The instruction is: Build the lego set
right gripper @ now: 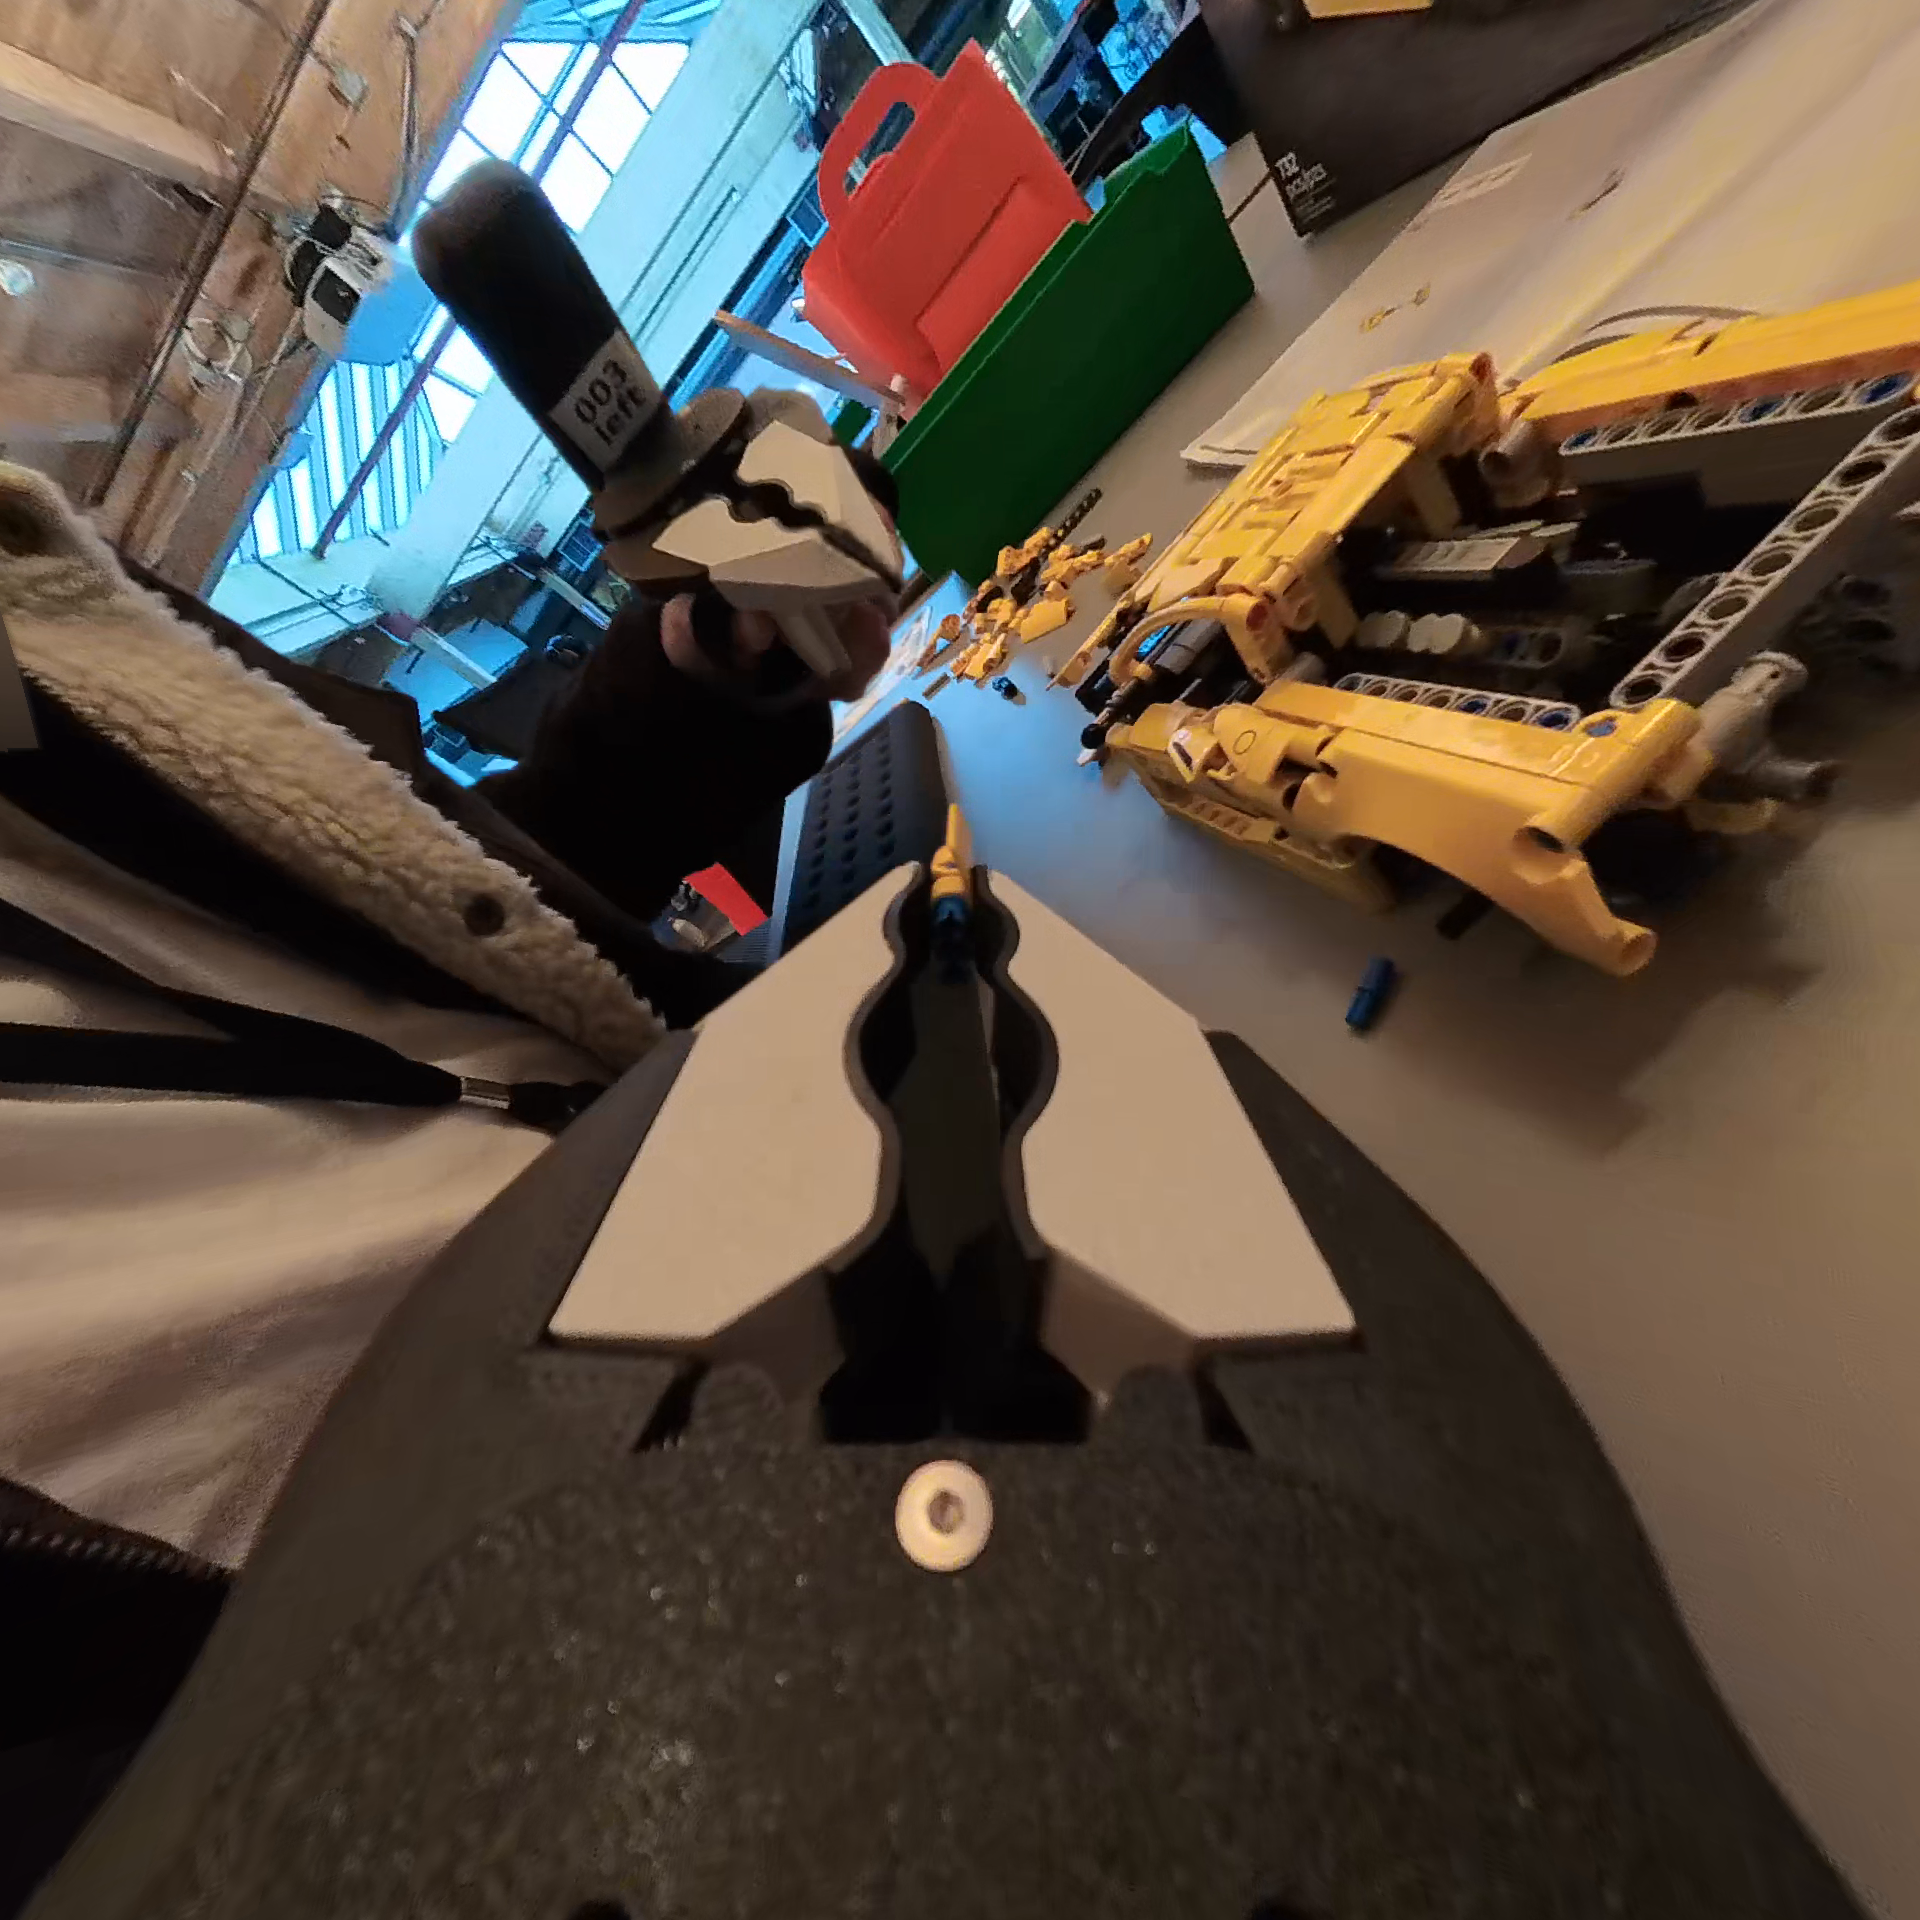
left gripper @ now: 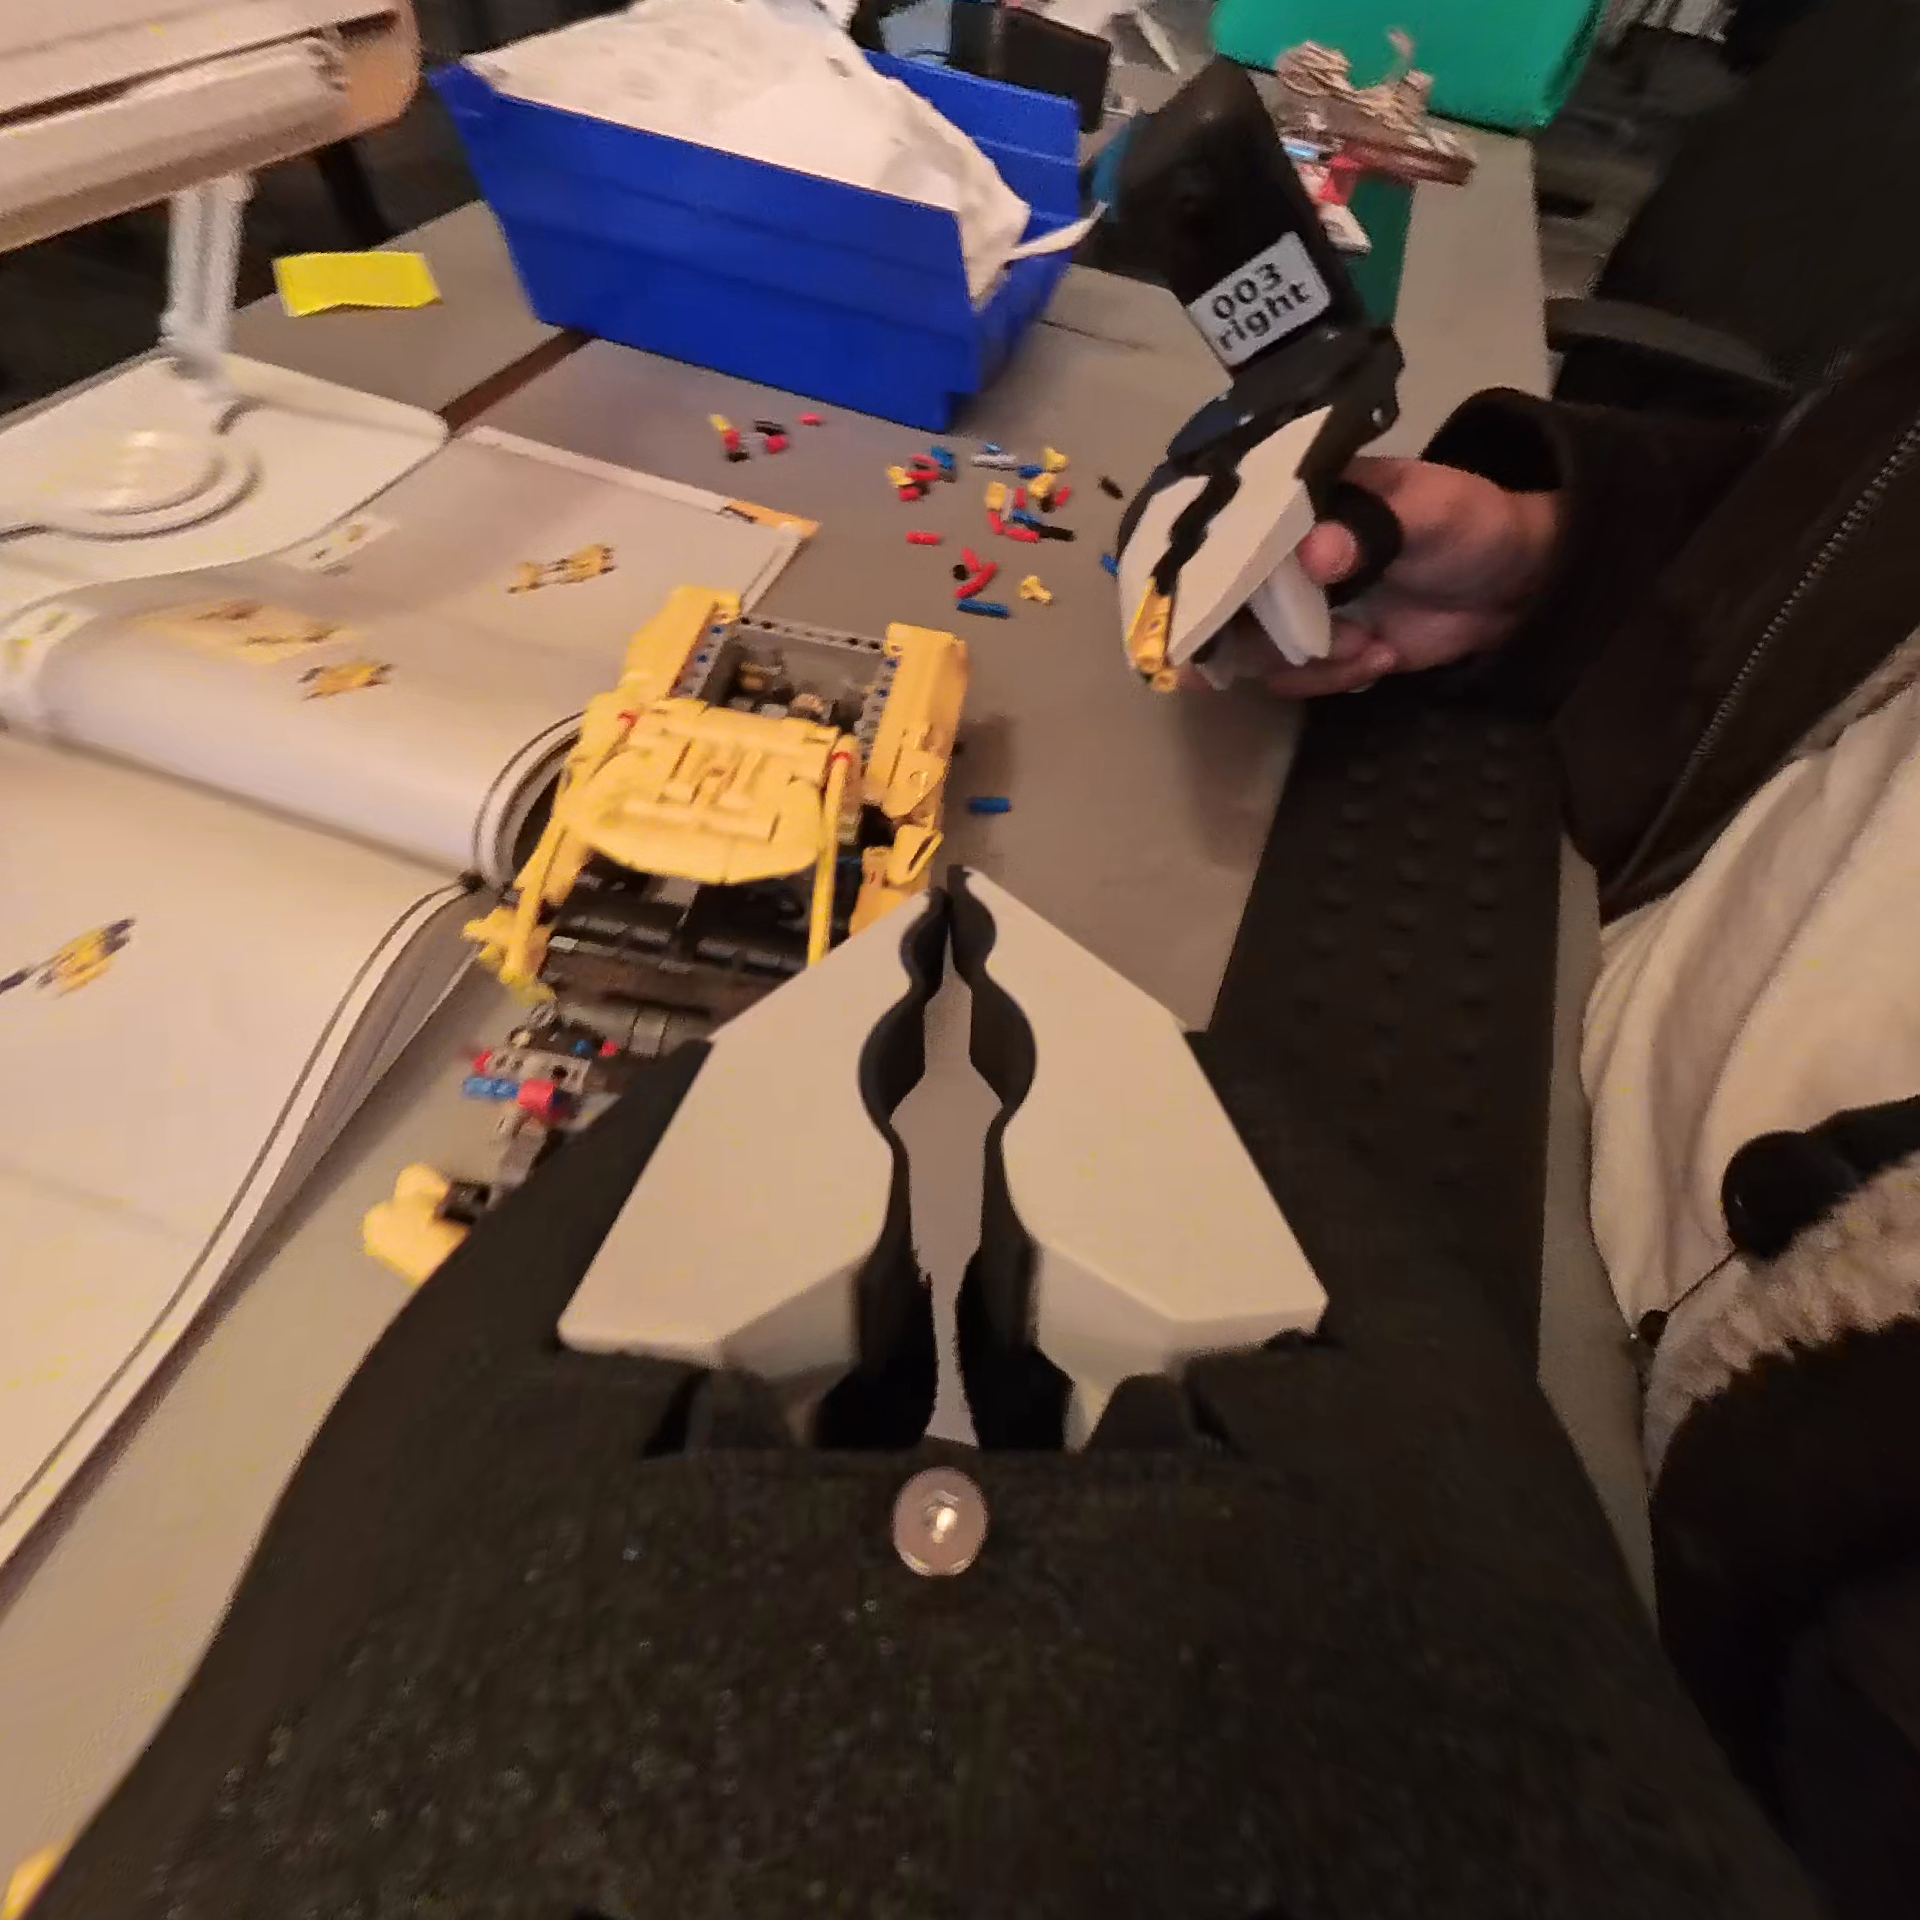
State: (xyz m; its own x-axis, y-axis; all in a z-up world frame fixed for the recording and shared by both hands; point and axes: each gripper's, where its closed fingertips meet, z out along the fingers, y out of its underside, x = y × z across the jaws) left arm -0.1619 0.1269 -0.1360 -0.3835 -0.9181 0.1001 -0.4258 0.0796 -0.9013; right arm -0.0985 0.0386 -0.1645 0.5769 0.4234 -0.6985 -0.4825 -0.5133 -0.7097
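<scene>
A half-built yellow lego car (left gripper: 727, 800) lies on the grey table, partly on an open instruction booklet (left gripper: 239, 748). It also shows in the right wrist view (right gripper: 1382, 644). My left gripper (left gripper: 949, 902) is shut and empty, held just above the car's near right side. My right gripper (right gripper: 954, 883) is shut on a small yellow lego piece with a blue pin (right gripper: 951, 868). In the left wrist view the right gripper (left gripper: 1162, 665) hangs above the table's right edge with the yellow piece (left gripper: 1151, 634) at its tips. In the right wrist view the left gripper (right gripper: 888, 561) is held up in the air.
Small red, blue, yellow and black lego pins (left gripper: 997, 509) lie scattered behind the car. A blue bin (left gripper: 748, 249) with white paper stands at the back. A green bin (right gripper: 1060, 384), a red box (right gripper: 935, 229), a pile of yellow pieces (right gripper: 1029, 592) and a loose blue pin (right gripper: 1369, 992) show in the right wrist view. There is about 12 cm between the tips of the two grippers.
</scene>
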